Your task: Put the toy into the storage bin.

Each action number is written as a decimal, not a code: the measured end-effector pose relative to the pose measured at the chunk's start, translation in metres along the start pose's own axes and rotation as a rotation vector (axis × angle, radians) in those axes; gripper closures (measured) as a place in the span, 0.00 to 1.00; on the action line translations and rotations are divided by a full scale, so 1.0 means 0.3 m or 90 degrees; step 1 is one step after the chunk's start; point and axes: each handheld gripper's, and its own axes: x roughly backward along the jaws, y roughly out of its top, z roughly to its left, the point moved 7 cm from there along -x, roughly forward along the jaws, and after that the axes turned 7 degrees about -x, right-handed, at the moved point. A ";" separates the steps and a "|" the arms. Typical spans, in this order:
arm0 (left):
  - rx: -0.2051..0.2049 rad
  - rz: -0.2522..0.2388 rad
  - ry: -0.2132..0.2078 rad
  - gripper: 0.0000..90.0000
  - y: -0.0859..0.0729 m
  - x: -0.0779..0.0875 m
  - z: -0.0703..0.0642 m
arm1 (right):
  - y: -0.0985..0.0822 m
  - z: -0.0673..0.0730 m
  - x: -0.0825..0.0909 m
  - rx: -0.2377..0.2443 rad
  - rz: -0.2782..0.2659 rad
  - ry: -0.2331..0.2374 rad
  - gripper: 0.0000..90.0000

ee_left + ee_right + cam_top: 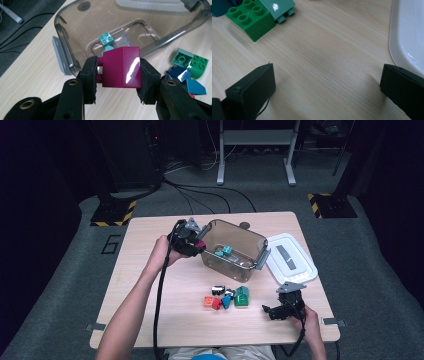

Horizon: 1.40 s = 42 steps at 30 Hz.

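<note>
Table (150,285) is seen w/ clear bin (233,251) near centre, white lid (291,257) at its 3 o'clock. Loose bricks (227,297) are piled at bin's 6 o'clock. Left gripper (200,245) is held at bin's 9 o'clock rim, jaws clamped on magenta brick (121,67). Right gripper (266,310) is rested at table's 5 o'clock, jaws spread wide, nothing between.

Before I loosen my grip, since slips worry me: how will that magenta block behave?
The magenta block looks rigid and light, likely hollow plastic. Its glossy faces reflect light, so it may slide between the left hand-held gripper pads. Boxy and flat-sided, it should not roll.
</note>
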 end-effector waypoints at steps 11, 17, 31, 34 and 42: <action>-0.009 0.017 -0.004 0.63 0.088 -0.057 0.039 | 0.000 0.000 0.000 0.000 0.000 0.000 0.00; -0.007 0.035 -0.012 0.63 0.112 -0.109 0.057 | 0.000 0.000 0.000 -0.002 -0.001 -0.001 0.00; 0.016 0.085 -0.030 0.63 0.140 -0.243 0.087 | 0.000 0.000 0.000 -0.002 -0.001 -0.001 0.00; 0.022 0.099 -0.032 0.63 0.139 -0.270 0.094 | 0.000 0.000 0.000 -0.003 -0.001 -0.002 0.00; 0.043 0.128 -0.036 0.63 0.125 -0.326 0.110 | 0.000 0.001 0.000 -0.003 0.000 0.000 0.00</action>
